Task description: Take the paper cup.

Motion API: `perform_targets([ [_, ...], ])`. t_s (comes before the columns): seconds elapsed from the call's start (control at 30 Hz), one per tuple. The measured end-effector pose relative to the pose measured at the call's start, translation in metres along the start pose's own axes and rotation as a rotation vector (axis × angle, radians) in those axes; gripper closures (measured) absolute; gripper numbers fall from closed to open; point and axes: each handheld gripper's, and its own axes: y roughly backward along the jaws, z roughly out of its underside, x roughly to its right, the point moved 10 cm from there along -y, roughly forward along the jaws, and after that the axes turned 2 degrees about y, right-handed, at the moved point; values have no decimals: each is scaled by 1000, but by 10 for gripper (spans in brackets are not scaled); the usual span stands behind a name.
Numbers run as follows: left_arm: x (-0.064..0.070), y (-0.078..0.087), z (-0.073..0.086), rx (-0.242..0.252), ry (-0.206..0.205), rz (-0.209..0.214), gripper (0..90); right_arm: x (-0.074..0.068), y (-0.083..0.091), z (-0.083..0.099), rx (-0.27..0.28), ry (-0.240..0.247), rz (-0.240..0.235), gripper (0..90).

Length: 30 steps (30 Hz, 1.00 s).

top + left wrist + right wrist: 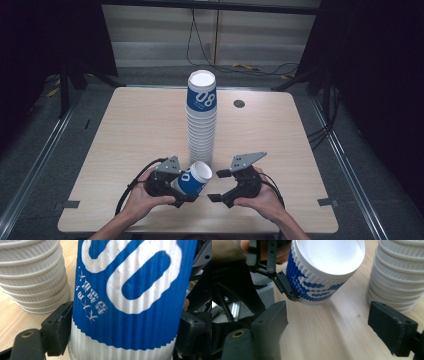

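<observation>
Gripping a blue paper cup (193, 179), the left gripper (186, 186) tilts it beside the stack (201, 125).

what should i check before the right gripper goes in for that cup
1. Left gripper has a firm hold on the loose cup: ok, jaws pressed on both sides of its ribbed wall.
2. Right gripper is open wide enough: ok, jaws spread apart with nothing between them.
3. Cup is clear of the table: ok, held tilted above the wood in the right gripper view.
4. Cup is clear of the tall cup stack: ok, a gap shows between them.
5. Path between right gripper and cup is free: ok, bare wood there.
6. Which end of the cup faces the right gripper: cannot tell.
</observation>
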Motion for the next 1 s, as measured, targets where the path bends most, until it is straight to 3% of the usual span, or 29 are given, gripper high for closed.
perform_targets([
  [0.13,1,2,-1,-12,-27,-2,174,1,1,4,-29,17,17,185],
  [0.2,2,10,-5,-24,-67,-6,175,-1,1,7,-50,21,-1,202],
  [0.3,1,13,-7,-30,-76,-11,175,0,1,9,-61,26,-12,213],
  [0.4,5,6,1,-92,-103,1,176,1,-1,8,-64,35,-8,223],
  [0.53,8,-2,5,-126,-109,10,175,-2,-4,6,-75,49,-27,216],
  [0.57,10,-5,8,-159,-128,7,175,-2,-4,6,-74,47,-36,216],
  [0.8,10,-10,10,-169,-129,17,176,0,-4,7,-124,74,-15,194],
  [1.0,11,-10,16,-238,-152,29,176,4,-5,7,-179,103,3,187],
])
